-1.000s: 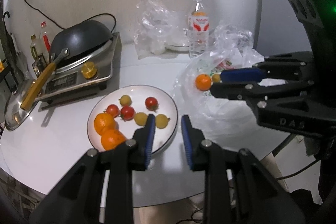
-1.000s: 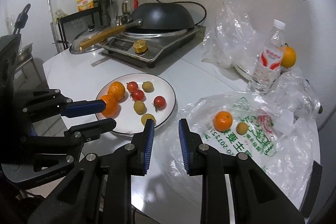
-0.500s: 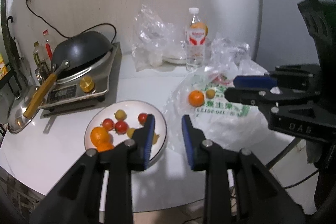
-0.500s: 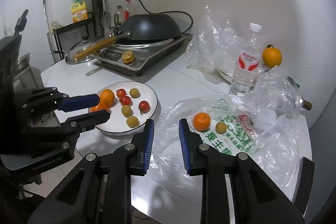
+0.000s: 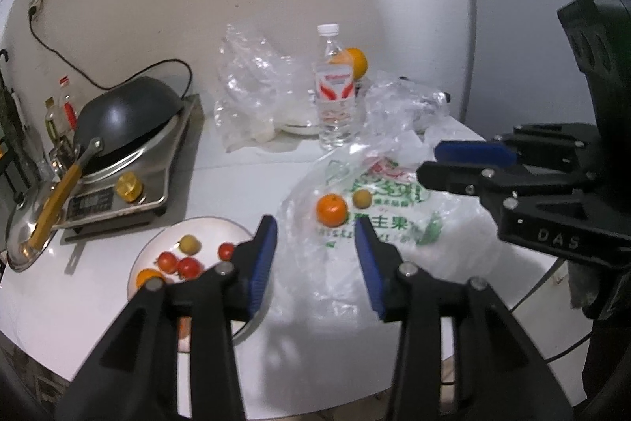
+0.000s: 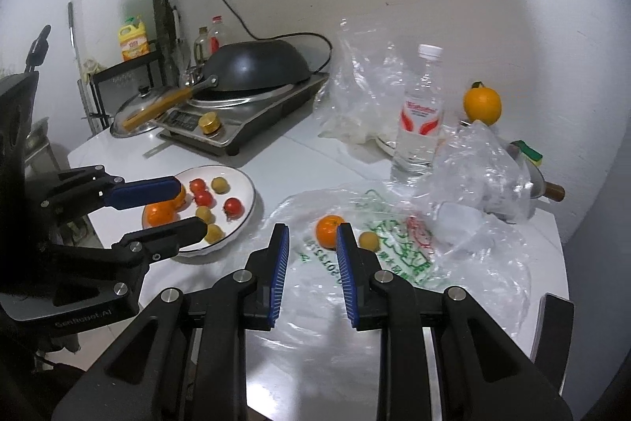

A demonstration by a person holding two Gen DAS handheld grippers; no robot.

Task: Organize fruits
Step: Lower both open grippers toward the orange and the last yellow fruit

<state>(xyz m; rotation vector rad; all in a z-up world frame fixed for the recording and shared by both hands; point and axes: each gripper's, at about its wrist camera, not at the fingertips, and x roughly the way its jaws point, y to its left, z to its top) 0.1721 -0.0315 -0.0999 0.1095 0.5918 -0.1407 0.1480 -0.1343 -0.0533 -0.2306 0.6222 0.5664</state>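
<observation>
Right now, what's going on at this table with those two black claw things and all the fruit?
A person is sorting fruit with a hand-held gripper in each hand. Most of it already sits on the white plate: oranges, small red fruits and yellowish ones. An orange and a small yellow fruit still lie on the plastic bag. Neither gripper holds anything. The left gripper is opening with nothing between its fingers, and the right gripper is empty, pointed at the bag.

plate (image 6: pixel 247 184) left of bag (image 6: pixel 394 255) | tangerine (image 6: pixel 329 231) on bag | bottle (image 6: pixel 420 121) behind

"DAS" stands on the right claw (image 5: pixel 465 166); "SenRobot.AI" on the left claw (image 6: pixel 173 206).
</observation>
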